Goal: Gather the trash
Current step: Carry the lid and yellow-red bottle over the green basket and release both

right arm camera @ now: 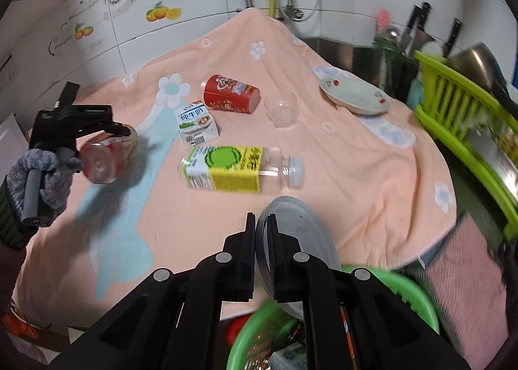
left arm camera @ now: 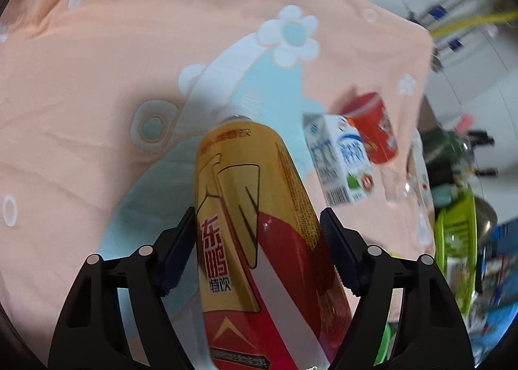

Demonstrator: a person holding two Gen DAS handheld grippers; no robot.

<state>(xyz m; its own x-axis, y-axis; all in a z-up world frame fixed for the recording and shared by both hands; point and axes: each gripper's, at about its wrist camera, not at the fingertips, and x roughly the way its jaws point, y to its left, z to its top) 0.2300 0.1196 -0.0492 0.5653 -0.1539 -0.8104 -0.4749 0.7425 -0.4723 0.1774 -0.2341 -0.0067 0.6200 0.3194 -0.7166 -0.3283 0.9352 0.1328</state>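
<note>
gold-red can (left arm camera: 255, 240), milk carton (right arm camera: 197, 123) lying, bottle (right arm camera: 239, 169) seemingly empty

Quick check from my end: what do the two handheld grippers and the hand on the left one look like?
Both the left gripper and the right gripper are matte black plastic linkages with round silver pivot pins and dark blue ribbed pads. From the right wrist view, the left one carries a black camera block on a grey cylindrical handle. The hand on it wears a mottled grey-blue knitted glove above a dark green ribbed cuff.
</note>
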